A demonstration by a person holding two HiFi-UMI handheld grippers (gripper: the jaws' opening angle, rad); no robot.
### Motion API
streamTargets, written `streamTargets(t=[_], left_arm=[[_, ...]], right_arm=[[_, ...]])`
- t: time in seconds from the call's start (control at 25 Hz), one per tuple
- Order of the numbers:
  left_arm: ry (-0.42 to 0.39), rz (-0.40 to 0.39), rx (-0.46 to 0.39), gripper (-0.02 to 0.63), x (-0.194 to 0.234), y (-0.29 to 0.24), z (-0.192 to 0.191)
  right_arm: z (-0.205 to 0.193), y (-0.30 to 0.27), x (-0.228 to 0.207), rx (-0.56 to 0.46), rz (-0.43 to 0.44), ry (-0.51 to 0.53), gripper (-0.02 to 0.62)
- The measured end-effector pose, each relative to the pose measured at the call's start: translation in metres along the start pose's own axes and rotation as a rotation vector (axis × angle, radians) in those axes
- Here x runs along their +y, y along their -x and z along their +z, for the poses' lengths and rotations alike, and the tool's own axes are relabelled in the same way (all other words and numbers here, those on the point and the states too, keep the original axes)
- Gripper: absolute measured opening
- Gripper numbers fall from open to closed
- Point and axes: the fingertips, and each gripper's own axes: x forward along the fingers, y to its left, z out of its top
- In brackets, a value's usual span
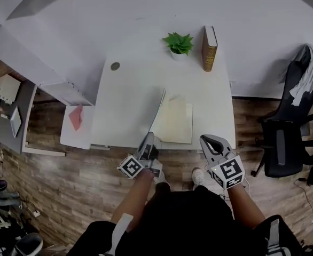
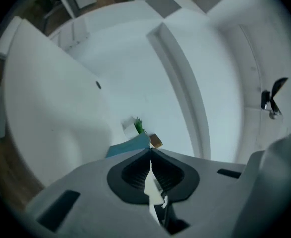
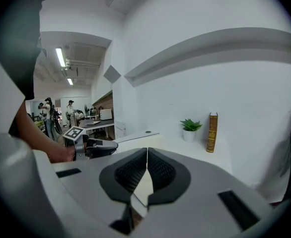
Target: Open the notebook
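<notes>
The notebook lay at the counter's near edge, and we judged its thin, flexible cover best pinched at the free edge, where the left tongs gripped it, while the right tongs were closed and empty.

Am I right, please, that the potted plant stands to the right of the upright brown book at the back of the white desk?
Not quite: the potted plant stands to the left of the upright brown book at the back of the white desk, as the head view shows.
</notes>
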Motion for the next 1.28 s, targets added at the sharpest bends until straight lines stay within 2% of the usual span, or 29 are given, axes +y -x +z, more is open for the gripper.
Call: streamTargets(t=[0.08, 0.16, 0.32, 0.44, 0.64, 0.68, 0.72, 0.76, 0.96, 1.12, 1.28], left_arm=[[0.099, -0.001, -0.080, 0.014, 0.009, 0.011, 0.013], [0.142, 0.038, -0.134, 0.013, 0.029, 0.024, 0.023], [0.098, 0.213, -0.169, 0.013, 0.080, 0.053, 0.036], [0.140, 0.266, -0.192, 0.014, 0.101, 0.059, 0.039], [0.173, 0.382, -0.181, 0.022, 0.133, 0.072, 0.032], [0.177, 0.384, -0.177, 0.067, 0.134, 0.074, 0.031], [0.170, 0.381, -0.166, 0.176, 0.133, 0.076, 0.030], [0.146, 0.381, -0.151, 0.207, 0.131, 0.076, 0.031], [-0.048, 0.393, -0.102, 0.213, 0.106, 0.078, 0.050], [-0.218, 0.323, -0.059, 0.213, 0.066, 0.060, 0.062], [-0.442, 0.244, -0.001, 0.212, 0.017, 0.035, 0.064]], right_arm=[[0.004, -0.005, 0.005, -0.002, 0.013, 0.007, 0.003], [0.004, -0.010, 0.009, 0.000, 0.023, 0.013, 0.003], [0.004, -0.017, 0.016, 0.009, 0.036, 0.019, 0.003], [0.003, -0.022, 0.021, 0.014, 0.041, 0.020, 0.003], [0.004, -0.026, 0.024, 0.015, 0.040, 0.016, 0.003], [0.004, -0.026, 0.025, 0.016, 0.040, 0.016, 0.003], [0.004, -0.027, 0.025, 0.016, 0.039, 0.017, 0.003], [0.004, -0.028, 0.025, 0.015, 0.038, 0.017, 0.003], [0.010, -0.033, 0.026, 0.001, 0.039, 0.021, 0.003], [0.014, -0.036, 0.026, -0.010, 0.046, 0.026, 0.003], [0.019, -0.037, 0.023, -0.025, 0.043, 0.036, 0.003]])
